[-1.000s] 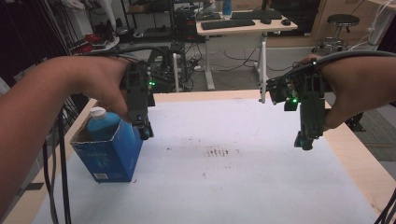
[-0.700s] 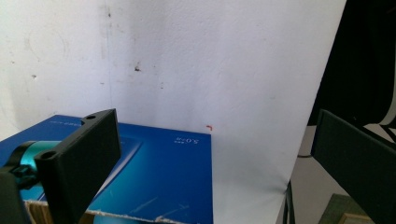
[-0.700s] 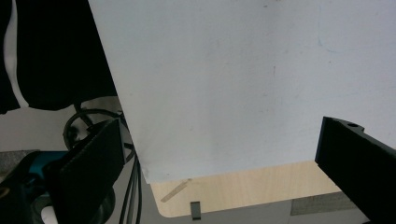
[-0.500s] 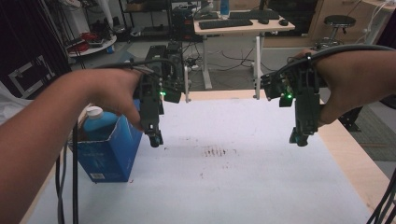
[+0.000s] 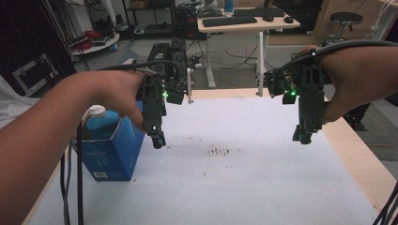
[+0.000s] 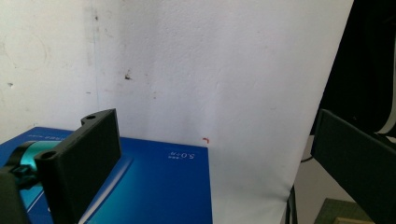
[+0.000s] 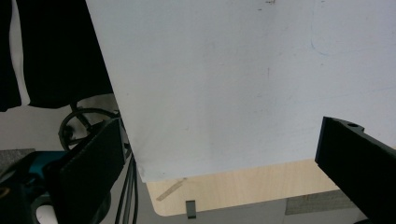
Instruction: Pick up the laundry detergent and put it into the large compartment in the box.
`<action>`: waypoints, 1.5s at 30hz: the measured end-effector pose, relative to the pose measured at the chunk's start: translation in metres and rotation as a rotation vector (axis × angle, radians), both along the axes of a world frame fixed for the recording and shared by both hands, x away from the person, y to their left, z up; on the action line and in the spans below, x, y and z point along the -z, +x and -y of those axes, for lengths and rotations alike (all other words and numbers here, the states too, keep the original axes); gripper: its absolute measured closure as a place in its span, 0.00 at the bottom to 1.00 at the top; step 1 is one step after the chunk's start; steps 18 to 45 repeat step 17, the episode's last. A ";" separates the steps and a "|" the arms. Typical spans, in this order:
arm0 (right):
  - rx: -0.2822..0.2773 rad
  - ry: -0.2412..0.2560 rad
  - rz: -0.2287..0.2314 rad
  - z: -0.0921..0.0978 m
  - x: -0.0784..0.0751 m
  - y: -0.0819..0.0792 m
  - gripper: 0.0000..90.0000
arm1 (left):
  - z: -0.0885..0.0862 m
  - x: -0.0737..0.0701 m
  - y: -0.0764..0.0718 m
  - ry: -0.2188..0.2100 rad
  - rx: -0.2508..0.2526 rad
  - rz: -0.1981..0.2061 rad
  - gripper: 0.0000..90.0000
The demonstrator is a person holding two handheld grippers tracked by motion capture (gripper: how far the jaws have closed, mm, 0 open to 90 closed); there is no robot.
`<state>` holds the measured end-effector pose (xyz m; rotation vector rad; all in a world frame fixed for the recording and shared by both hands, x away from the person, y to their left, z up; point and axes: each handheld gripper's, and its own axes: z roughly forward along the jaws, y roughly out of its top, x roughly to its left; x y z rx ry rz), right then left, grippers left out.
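While both grippers hang above the white tabletop (image 5: 244,187) with jaws spread and empty, a blue box (image 5: 112,150) stands at the left, just beside the left gripper (image 5: 157,140), well apart from the right gripper (image 5: 304,137).

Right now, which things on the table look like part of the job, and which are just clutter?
Likely job: blue box; white-capped bottle standing in it; left claw beside it, open; right claw, open.

Lying about: background desk, keyboard, stool.

This is a lab or workshop with office gear. Behind the white-covered wooden surface (image 5: 263,187) stands a pale standing desk (image 5: 244,23) carrying a black keyboard (image 5: 227,20), a round black stool (image 5: 346,18) beside it, metal shelving (image 5: 141,18) and loose black cables (image 5: 234,56) on the floor.
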<state>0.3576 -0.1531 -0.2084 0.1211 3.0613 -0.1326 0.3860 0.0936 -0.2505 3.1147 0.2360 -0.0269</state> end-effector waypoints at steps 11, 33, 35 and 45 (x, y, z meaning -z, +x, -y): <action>-0.005 0.004 -0.001 0.001 0.000 0.002 0.01 | 0.003 0.002 0.001 0.003 0.004 -0.003 0.02; -0.001 0.002 -0.001 0.002 0.000 0.003 0.01 | 0.003 0.003 0.002 0.010 0.008 -0.002 0.02; -0.001 0.002 -0.001 0.002 0.000 0.003 0.01 | 0.003 0.003 0.002 0.010 0.008 -0.002 0.02; -0.001 0.002 -0.001 0.002 0.000 0.003 0.01 | 0.003 0.003 0.002 0.010 0.008 -0.002 0.02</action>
